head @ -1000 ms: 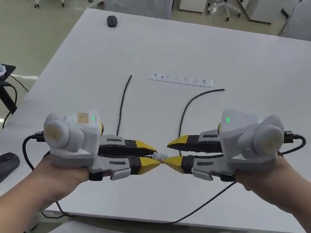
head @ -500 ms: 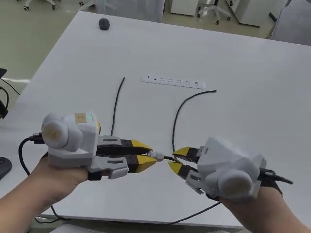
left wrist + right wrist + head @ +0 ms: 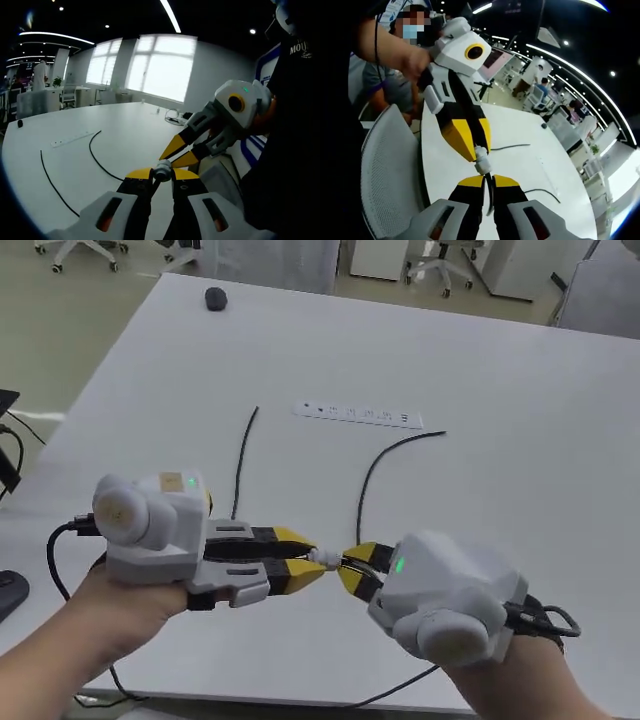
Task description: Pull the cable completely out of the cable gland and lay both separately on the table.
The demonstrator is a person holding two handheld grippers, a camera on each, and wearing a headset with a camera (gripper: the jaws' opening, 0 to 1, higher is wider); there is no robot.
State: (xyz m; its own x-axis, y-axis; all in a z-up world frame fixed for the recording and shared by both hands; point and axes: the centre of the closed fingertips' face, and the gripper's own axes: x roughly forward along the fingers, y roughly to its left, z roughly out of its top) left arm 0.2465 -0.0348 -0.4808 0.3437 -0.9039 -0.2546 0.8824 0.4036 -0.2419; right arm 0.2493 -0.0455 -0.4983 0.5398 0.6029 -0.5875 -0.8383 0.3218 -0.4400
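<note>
A small white cable gland (image 3: 322,560) hangs above the table's near edge, and my left gripper (image 3: 312,562) is shut on it from the left. In the left gripper view the gland (image 3: 161,170) sits between the yellow tips. A black cable (image 3: 365,485) runs out of the gland to the right and curves away across the table. My right gripper (image 3: 350,566), rolled over, is shut on that cable right next to the gland. In the right gripper view the cable (image 3: 489,191) lies between the jaws, just below the gland (image 3: 481,162).
A second black cable (image 3: 240,462) lies on the white table (image 3: 520,410) to the left. A white power strip (image 3: 358,415) lies further back, and a dark mouse (image 3: 215,299) near the far edge. The grippers' own cords trail over the near edge.
My right gripper, open a second ago, has rolled over, come in close to the gland and shut on the cable. The left gripper has kept its hold on the gland.
</note>
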